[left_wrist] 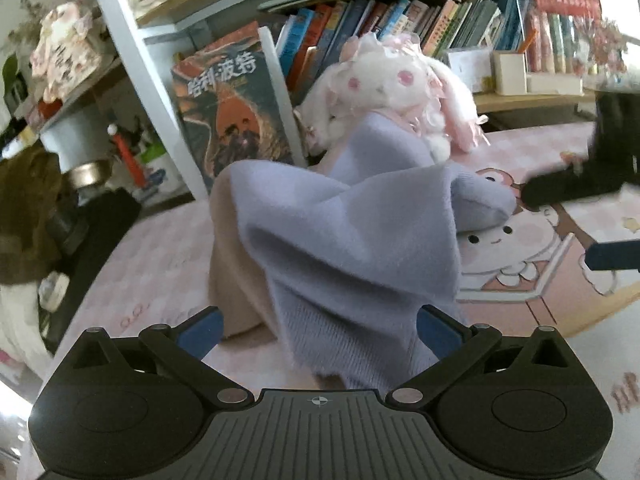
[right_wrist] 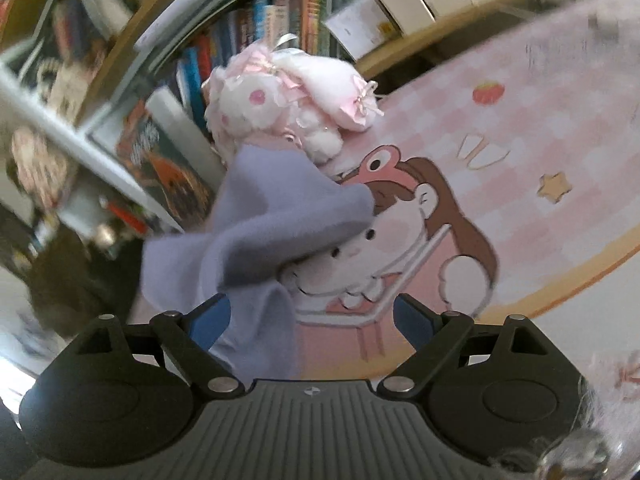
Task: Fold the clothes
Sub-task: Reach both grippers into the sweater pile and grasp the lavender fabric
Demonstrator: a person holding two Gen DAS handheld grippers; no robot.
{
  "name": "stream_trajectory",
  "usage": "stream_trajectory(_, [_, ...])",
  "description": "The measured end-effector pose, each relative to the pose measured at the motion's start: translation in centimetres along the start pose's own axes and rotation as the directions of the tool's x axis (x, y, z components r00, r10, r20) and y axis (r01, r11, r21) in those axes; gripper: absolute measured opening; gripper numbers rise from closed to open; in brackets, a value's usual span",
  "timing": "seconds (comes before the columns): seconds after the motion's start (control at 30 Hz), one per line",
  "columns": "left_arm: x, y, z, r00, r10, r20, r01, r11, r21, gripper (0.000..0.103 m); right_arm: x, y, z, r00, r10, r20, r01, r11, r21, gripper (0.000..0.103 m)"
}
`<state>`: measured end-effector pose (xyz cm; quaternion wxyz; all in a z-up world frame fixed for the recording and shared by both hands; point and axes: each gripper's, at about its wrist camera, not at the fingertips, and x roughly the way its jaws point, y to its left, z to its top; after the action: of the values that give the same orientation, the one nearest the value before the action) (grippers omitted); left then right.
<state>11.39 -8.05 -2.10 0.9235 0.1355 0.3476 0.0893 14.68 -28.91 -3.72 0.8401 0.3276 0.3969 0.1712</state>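
Note:
A lavender knit garment (left_wrist: 344, 232) lies bunched on the pink cartoon mat (left_wrist: 520, 312), with a beige layer (left_wrist: 232, 280) under its left side. My left gripper (left_wrist: 318, 332) is open, and its blue fingers (left_wrist: 200, 334) stand on either side of the garment's near hem. In the right wrist view the same garment (right_wrist: 256, 216) is heaped at the left. My right gripper (right_wrist: 311, 328) is open, with the cloth's edge lying against its left finger (right_wrist: 210, 326). A blue fingertip (left_wrist: 612, 256) enters the left wrist view from the right edge.
A white and pink plush rabbit (left_wrist: 392, 84) (right_wrist: 288, 96) sits right behind the garment. A bookshelf (left_wrist: 440, 20) packed with books runs along the back, with a large upright book (left_wrist: 236, 108) at the left. A dark blurred shape (left_wrist: 580, 176) hangs at the right.

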Motion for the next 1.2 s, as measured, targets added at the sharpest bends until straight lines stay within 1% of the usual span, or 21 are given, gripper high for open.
stream_trajectory(0.1, [1.6, -0.6, 0.7, 0.999, 0.042, -0.001, -0.042, 0.999, 0.003, 0.102, 1.3, -0.9, 1.7, 0.997, 0.076, -0.012, -0.074, 0.990, 0.122, 0.088])
stream_trajectory(0.17, [2.6, -0.6, 0.9, 0.997, 0.078, -0.006, -0.078, 0.997, 0.003, 0.090, 2.3, -1.4, 2.6, 0.991, 0.129, -0.028, -0.122, 0.975, 0.186, 0.087])
stream_trajectory(0.23, [3.1, -0.1, 0.7, 0.995, 0.103, -0.012, -0.103, 0.995, 0.001, 0.074, 3.5, -1.7, 3.1, 0.983, 0.175, -0.051, -0.156, 0.954, 0.256, 0.086])
stream_trajectory(0.3, [2.8, 0.4, 0.5, 0.994, 0.111, -0.005, -0.111, 0.994, 0.009, 0.037, 4.9, -1.9, 3.2, 0.975, 0.208, -0.077, -0.172, 0.930, 0.324, 0.086])
stream_trajectory(0.33, [2.3, 0.6, 0.3, 0.994, 0.111, 0.002, -0.111, 0.994, 0.018, 0.028, 5.6, -2.0, 3.2, 0.972, 0.217, -0.089, -0.173, 0.919, 0.355, 0.085])
stream_trajectory(0.37, [1.9, 0.8, 0.2, 0.994, 0.111, 0.009, -0.111, 0.993, 0.027, 0.011, 6.3, -2.1, 3.0, 0.969, 0.227, -0.101, -0.172, 0.906, 0.386, 0.081])
stream_trajectory(0.4, [1.5, 1.0, 0.1, 0.994, 0.110, 0.017, -0.111, 0.993, 0.036, 0.000, 6.9, -2.1, 2.7, 0.964, 0.241, -0.109, -0.176, 0.893, 0.414, 0.075])
stream_trajectory(0.43, [1.1, 1.2, -0.1, 0.994, 0.110, 0.024, -0.111, 0.993, 0.045, 0.000, 7.5, -2.1, 2.5, 0.960, 0.255, -0.116, -0.180, 0.879, 0.441, 0.072])
stream_trajectory(0.53, [-0.6, 1.7, -0.6, 0.993, 0.108, 0.052, -0.112, 0.991, 0.077, 0.000, 8.9, -2.2, 1.6, 0.949, 0.288, -0.131, -0.183, 0.837, 0.515, 0.052])
stream_trajectory(0.57, [-1.4, 1.9, -0.8, 0.992, 0.107, 0.064, -0.112, 0.989, 0.091, 0.000, 9.2, -2.3, 1.3, 0.946, 0.296, -0.132, -0.182, 0.822, 0.540, 0.039])
stream_trajectory(0.6, [-2.1, 2.1, -1.0, 0.992, 0.105, 0.075, -0.113, 0.988, 0.104, 0.000, 9.3, -2.5, 0.9, 0.943, 0.306, -0.129, -0.184, 0.807, 0.562, 0.031])
stream_trajectory(0.63, [-2.6, 2.3, -1.3, 0.992, 0.103, 0.074, -0.110, 0.988, 0.107, 0.000, 9.4, -2.6, 0.8, 0.940, 0.315, -0.128, -0.189, 0.797, 0.574, 0.016])
stream_trajectory(0.73, [-4.0, 2.8, -2.0, 0.993, 0.098, 0.065, -0.104, 0.989, 0.105, 0.000, 8.2, -2.6, 0.9, 0.947, 0.307, -0.097, -0.204, 0.806, 0.556, 0.012])
stream_trajectory(0.8, [-4.8, 3.0, -2.1, 0.996, 0.061, 0.065, -0.066, 0.994, 0.085, 0.002, 6.7, -2.3, 1.5, 0.950, 0.306, -0.056, -0.234, 0.821, 0.521, 0.011])
stream_trajectory(0.83, [-5.1, 3.0, -2.1, 0.997, 0.043, 0.065, -0.047, 0.996, 0.070, 0.008, 5.9, -2.1, 1.8, 0.951, 0.308, -0.034, -0.251, 0.828, 0.502, 0.011])
stream_trajectory(0.9, [-5.4, 2.4, -2.1, 0.998, 0.003, 0.060, -0.005, 0.999, 0.043, 0.021, 3.2, -1.0, 3.0, 0.937, 0.349, 0.034, -0.328, 0.839, 0.434, 0.011])
stream_trajectory(0.93, [-5.5, 2.1, -2.0, 0.998, -0.017, 0.058, 0.015, 0.999, 0.030, 0.046, 2.1, -0.5, 3.5, 0.927, 0.371, 0.055, -0.361, 0.840, 0.404, 0.011])
stream_trajectory(0.97, [-5.4, 1.4, -2.1, 0.998, -0.029, 0.053, 0.027, 0.999, 0.035, 0.079, 1.2, 0.2, 3.8, 0.921, 0.384, 0.064, -0.379, 0.846, 0.375, 0.011])
stream_trajectory(1.0, [-5.4, 0.7, -2.1, 0.998, -0.029, 0.063, 0.026, 0.999, 0.046, 0.085, 0.2, 0.8, 4.1, 0.915, 0.396, 0.070, -0.395, 0.851, 0.346, 0.011])
stream_trajectory(1.1, [-5.9, -1.0, -2.1, 0.995, -0.045, 0.091, 0.038, 0.996, 0.079, 0.086, -1.3, 1.9, 4.1, 0.918, 0.392, 0.063, -0.391, 0.867, 0.307, 0.011])
stream_trajectory(1.2, [-6.4, -1.7, -2.2, 0.992, -0.076, 0.104, 0.067, 0.994, 0.084, 0.089, -2.5, 1.2, 3.7, 0.930, 0.357, 0.091, -0.367, 0.875, 0.317, 0.011])
